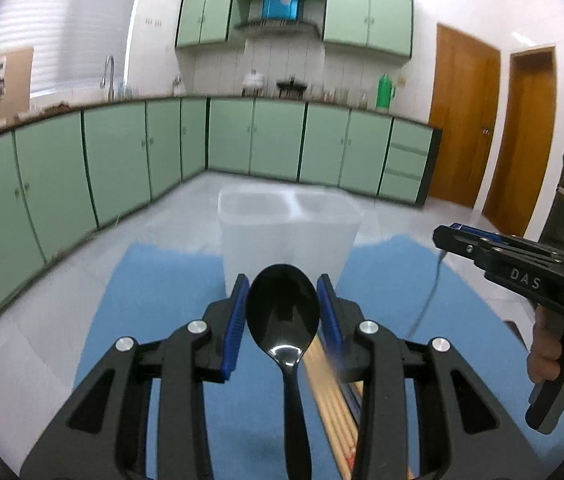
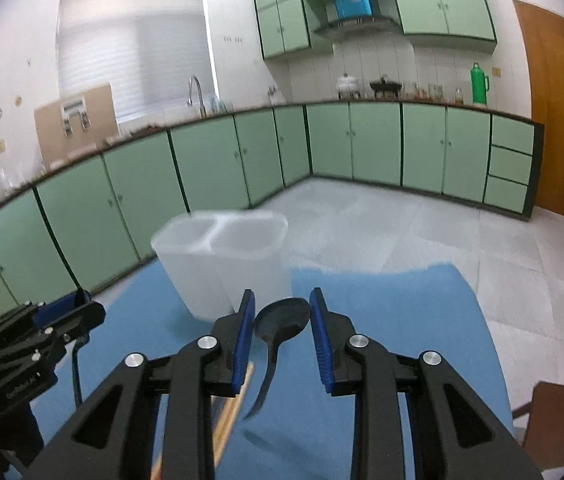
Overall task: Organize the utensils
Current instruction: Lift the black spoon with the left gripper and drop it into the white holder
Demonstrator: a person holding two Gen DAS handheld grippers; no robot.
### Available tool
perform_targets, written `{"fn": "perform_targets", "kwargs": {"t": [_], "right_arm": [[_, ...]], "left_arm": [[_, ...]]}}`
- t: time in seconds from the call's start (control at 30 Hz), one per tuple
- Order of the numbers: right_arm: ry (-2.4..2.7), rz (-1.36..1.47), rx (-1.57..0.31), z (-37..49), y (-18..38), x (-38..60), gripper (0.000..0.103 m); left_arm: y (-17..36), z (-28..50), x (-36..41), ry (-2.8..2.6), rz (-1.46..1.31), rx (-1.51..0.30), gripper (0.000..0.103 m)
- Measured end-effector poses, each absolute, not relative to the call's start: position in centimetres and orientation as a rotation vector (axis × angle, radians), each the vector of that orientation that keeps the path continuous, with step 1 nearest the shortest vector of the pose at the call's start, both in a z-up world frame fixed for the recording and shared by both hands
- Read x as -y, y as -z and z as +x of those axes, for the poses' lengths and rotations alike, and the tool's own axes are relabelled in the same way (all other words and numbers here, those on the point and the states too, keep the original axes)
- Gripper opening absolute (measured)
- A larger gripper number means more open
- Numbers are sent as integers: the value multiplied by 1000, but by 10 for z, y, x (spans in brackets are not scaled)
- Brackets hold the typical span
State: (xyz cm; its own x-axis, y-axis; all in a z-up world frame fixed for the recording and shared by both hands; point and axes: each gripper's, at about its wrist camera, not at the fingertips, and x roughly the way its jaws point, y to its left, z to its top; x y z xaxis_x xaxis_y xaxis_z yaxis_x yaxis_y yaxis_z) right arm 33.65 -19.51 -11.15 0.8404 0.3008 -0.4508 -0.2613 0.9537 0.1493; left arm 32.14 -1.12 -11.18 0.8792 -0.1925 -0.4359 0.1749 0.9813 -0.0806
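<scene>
Black spoon (image 1: 283, 312): one item, glossy plastic, bowl forward and handle running back under the camera in the left wrist view. It sits between the blue pads (image 1: 233, 332) of the left gripper (image 1: 283, 292); whether it is held or lying below cannot be told from that view. In the right wrist view the same spoon (image 2: 282, 318) shows between the right gripper's (image 2: 280, 304) fingers, handle curving down with a shadow beneath on the mat, so it appears raised off the surface.

Left gripper: fingers set apart, roughly as wide as the spoon bowl; contact with the bowl's edges not resolvable.

Right gripper: fingers apart, not touching the spoon.

Wooden chopsticks (image 1: 329, 396): a bundle lying on the mat just beside the spoon handle, partly under the left gripper's right finger.

Utensil holder (image 1: 287, 232): translucent white, two compartments, upright on the far part of the mat, just beyond the spoon.

Blue mat (image 1: 170, 312): covers the counter under all items.

Surroundings: green cabinets (image 2: 210, 164), wooden door (image 2: 557, 120), pale tiled floor (image 2: 401, 232).
</scene>
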Motion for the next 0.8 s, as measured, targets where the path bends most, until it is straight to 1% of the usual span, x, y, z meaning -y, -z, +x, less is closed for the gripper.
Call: {"fn": "perform_targets", "kwargs": {"t": [0.13, 0.3, 0.4, 0.5, 0.63, 0.8], "right_arm": [[-324, 87, -427, 343, 85, 195, 28], [-362, 99, -357, 354, 44, 198, 28], [-367, 100, -322, 372, 24, 197, 28], [-362, 103, -307, 395, 12, 192, 28], [-339, 122, -319, 427, 10, 188, 28], [-307, 116, -377, 461, 30, 178, 28]], "left_arm": [[94, 320, 15, 207, -48, -394, 33], [55, 336, 11, 226, -50, -280, 33], [31, 357, 13, 227, -58, -212, 33], [16, 388, 14, 238, -90, -180, 33], [12, 429, 10, 244, -134, -178, 33], [29, 471, -4, 232, -216, -212, 33]]}}
